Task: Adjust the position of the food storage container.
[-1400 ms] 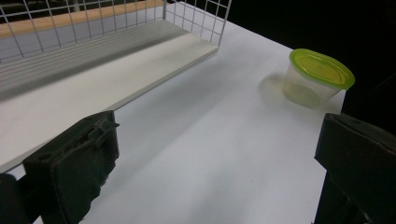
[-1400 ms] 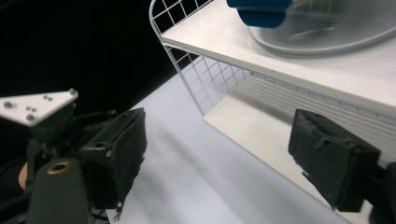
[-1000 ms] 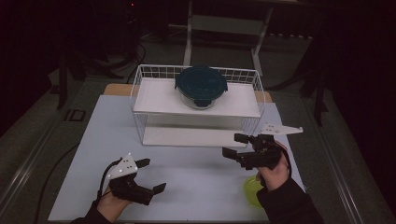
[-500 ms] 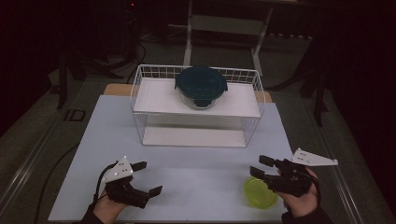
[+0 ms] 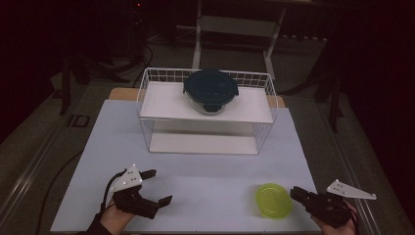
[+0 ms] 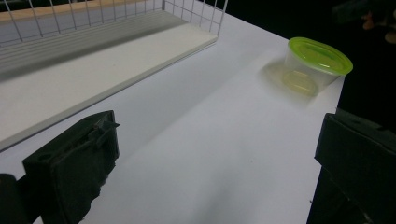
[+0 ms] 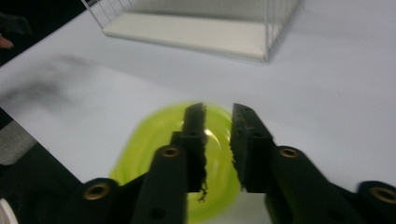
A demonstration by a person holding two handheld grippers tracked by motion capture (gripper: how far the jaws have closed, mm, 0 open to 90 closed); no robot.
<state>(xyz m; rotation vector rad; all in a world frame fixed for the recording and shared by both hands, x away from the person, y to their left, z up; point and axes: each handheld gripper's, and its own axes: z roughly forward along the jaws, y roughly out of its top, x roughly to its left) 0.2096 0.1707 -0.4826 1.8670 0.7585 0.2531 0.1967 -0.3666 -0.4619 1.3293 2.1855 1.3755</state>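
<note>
A small clear tub with a lime-green lid (image 5: pixel 274 200) (image 6: pixel 317 58) sits near the table's front right edge. My right gripper (image 5: pixel 294 192) lies just right of it and points at it. In the right gripper view its jaws (image 7: pixel 217 109) hover over the green lid (image 7: pixel 149 140) with a narrow gap between them. They have just been closing, with nothing between them. My left gripper (image 5: pixel 159 186) (image 6: pixel 215 163) rests at the front left, jaws wide open and holding nothing. A round glass container with a dark blue lid (image 5: pixel 210 90) stands on the wire rack's top shelf (image 5: pixel 161 100).
The white wire rack (image 5: pixel 266 115) takes up the table's far middle, and its lower shelf (image 6: pixel 93 60) (image 7: pixel 196 28) is bare. The white tabletop (image 5: pixel 210 171) spreads between the rack and the grippers. The table edge runs close beside the green tub. Dark floor and stands surround the table.
My right gripper has drawn back and down from near the rack's front right to the table's front right corner, beside the green tub. Its jaws have narrowed. The left gripper has stayed put.
</note>
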